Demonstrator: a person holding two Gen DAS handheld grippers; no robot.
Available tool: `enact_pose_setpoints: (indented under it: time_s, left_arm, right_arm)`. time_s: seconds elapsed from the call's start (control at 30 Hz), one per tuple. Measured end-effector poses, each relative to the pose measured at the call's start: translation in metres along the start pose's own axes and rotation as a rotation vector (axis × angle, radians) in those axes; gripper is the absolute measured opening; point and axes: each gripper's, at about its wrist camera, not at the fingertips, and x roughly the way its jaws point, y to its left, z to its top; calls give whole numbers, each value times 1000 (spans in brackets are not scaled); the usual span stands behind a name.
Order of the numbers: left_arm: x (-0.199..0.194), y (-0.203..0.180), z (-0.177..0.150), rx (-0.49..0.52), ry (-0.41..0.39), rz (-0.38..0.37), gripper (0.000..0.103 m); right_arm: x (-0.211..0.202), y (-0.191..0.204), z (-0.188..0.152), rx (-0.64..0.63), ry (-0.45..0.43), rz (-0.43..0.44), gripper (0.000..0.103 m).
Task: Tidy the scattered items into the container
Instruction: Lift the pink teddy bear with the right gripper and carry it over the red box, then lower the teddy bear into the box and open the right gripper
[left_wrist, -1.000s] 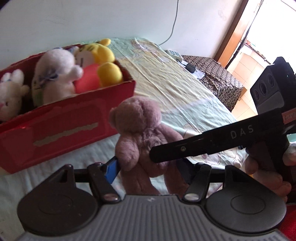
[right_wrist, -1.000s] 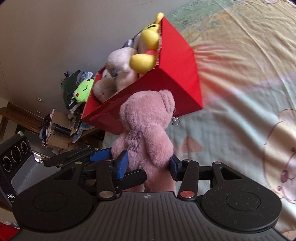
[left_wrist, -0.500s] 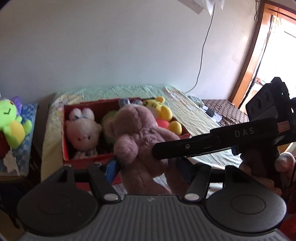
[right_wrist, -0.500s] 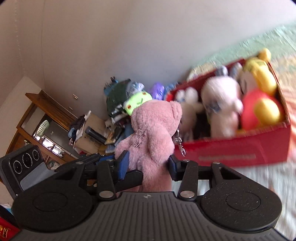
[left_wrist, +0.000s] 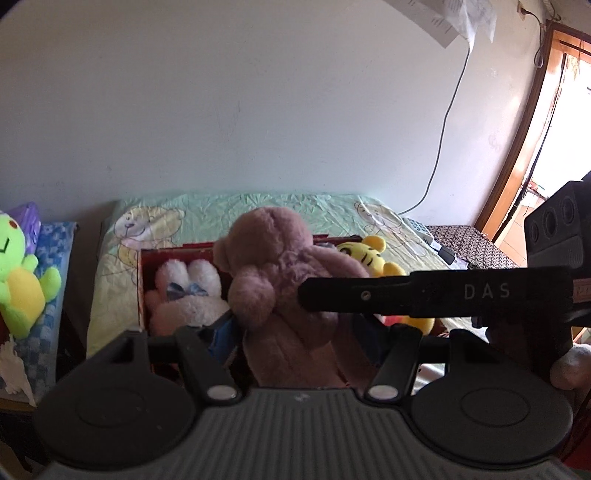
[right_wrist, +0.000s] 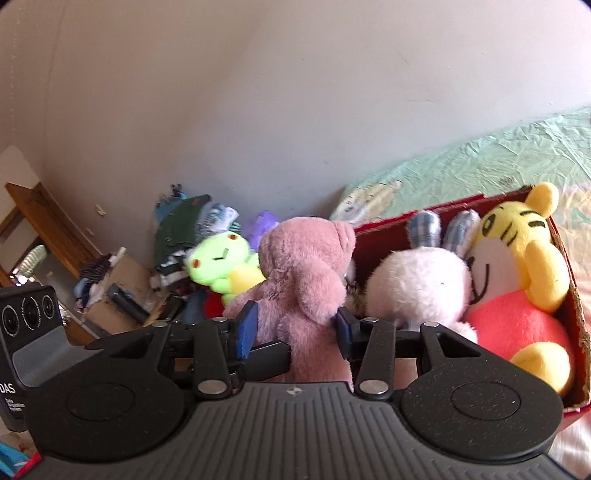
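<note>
Plush bear of dusty pink pile (left_wrist: 284, 280), held upright between both grippers in front of and partly over the open red cardboard box (left_wrist: 144, 291) that stands on the pale green printed bedsheet (left_wrist: 229, 210). The left gripper (left_wrist: 291, 334) is clenched on the bear's lower body, its blue-padded fingers (left_wrist: 221, 338) pressing into the fur on either side. In the left wrist view the black finger of the right gripper, lettered "DAS", crosses from the right and meets the bear at about chest height. In the right wrist view the right gripper (right_wrist: 293, 330) grasps the same bear (right_wrist: 303, 280) at the waist, the blue pads (right_wrist: 245, 328) sunk into the pile; its jaws are closing on the toy. The black body of the left gripper shows at the left edge of this view. Inside the box (right_wrist: 576, 314) lie a yellow tiger plush with a red-pink belly (right_wrist: 517, 266), at the right end, and a white rabbit plush with checked blue ears (right_wrist: 421, 284) just beside it; the bear hides the left part of the box interior. The left wrist view shows a white rabbit plush with a blue bow (left_wrist: 188, 295) at the left end of the box and the tiger's head (left_wrist: 364, 254) behind the bear's shoulder. A lime-green frog plush (right_wrist: 221, 262) sits off the bed, on clutter beside the wall, well apart from the box. A fingertip of the person's hand (left_wrist: 569, 369) shows at the right edge of the left wrist view.
</note>
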Motion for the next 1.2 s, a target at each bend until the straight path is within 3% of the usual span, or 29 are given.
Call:
enact_pose_setpoints:
  time_s: [0.2, 0.5, 0.63, 0.8, 0.93, 1.2]
  left_arm:
    - [40, 29, -6, -54, 59, 2, 62]
    - [58, 22, -8, 38, 89, 74, 60]
    - [53, 16, -14, 116, 94, 90, 70]
    - [45, 17, -21, 125, 112, 106, 67]
    - [34, 18, -20, 112, 94, 127, 66]
    - [35, 18, -13, 107, 111, 210, 67]
  right_arm:
    - [21, -12, -1, -11, -4, -89, 38]
    - [45, -5, -7, -81, -20, -186, 41]
    - [34, -8, -7, -34, 29, -156, 48]
    - [4, -16, -2, 53, 6, -109, 46]
    - [-4, -13, -4, 25, 55, -127, 22]
    - [24, -15, -16, 33, 152, -184, 19]
